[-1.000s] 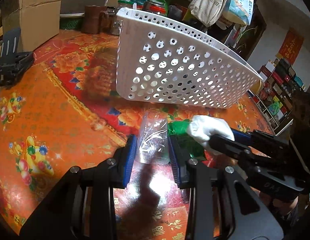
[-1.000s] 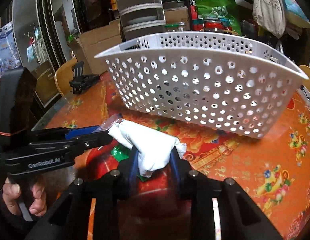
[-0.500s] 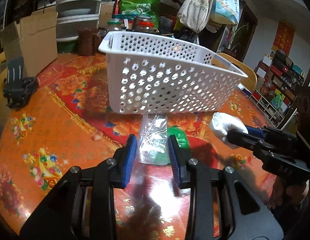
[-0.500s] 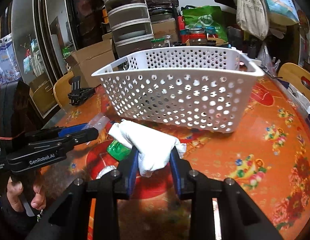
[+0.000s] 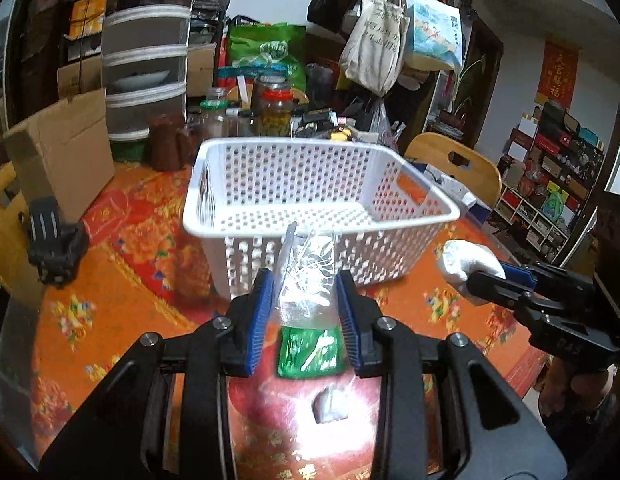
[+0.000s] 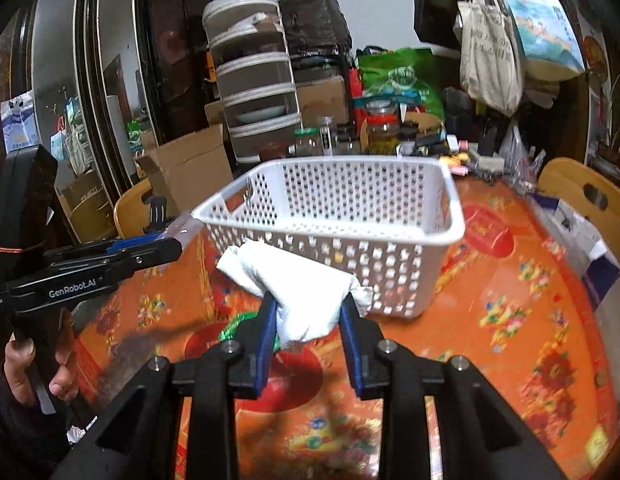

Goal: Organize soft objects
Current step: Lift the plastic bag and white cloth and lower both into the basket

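Nearest the left gripper, a clear plastic bag stands clamped between the blue pads; the jaws are narrowed onto it. Its long axis runs forward and upward along the fingers, so its top edge already overlaps the near wall of the white basket. Directly below that claw, on the table, lies a green packet, apart from the bag.

The right gripper is likewise closed to a narrow gap, squeezing a rolled white cloth. The roll lies crosswise to the fingers, one end jutting out to the left and a small tail to the right.

Ahead of both claws, and slightly lower than the held things, sits the basket, its open mouth facing up and nothing visible inside. Each claw seems about equally near the front rim; the coming move is probably forward over that rim, then down.
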{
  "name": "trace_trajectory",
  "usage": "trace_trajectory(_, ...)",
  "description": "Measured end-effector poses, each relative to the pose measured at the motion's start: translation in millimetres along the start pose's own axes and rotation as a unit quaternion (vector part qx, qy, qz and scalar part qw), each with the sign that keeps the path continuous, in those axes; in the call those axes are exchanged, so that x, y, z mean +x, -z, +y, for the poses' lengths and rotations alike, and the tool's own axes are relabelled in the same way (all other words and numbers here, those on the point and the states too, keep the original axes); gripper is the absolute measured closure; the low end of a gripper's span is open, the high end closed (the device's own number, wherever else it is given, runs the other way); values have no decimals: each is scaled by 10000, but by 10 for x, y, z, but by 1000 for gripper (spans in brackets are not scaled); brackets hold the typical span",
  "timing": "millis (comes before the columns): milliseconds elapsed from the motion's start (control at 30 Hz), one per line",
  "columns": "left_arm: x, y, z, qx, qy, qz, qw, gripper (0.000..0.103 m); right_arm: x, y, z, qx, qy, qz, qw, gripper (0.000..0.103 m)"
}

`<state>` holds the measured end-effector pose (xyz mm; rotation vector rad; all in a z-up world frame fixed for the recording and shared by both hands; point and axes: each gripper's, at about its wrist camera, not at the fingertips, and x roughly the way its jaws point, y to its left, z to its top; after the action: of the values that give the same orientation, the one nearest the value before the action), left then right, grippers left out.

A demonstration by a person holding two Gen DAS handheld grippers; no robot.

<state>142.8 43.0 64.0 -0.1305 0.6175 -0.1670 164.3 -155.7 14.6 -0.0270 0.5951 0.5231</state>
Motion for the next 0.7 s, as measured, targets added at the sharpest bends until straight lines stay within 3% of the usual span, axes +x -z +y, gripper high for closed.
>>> trace_trajectory(300,84,-634,-129,55,1,35,10000,73,47,-543,-182,35,183,29,9998,74)
trace_trajectory(700,541,-1078,-114,47,-128,339,9993,73,506,-891,-275,47,433,305,9986,74)
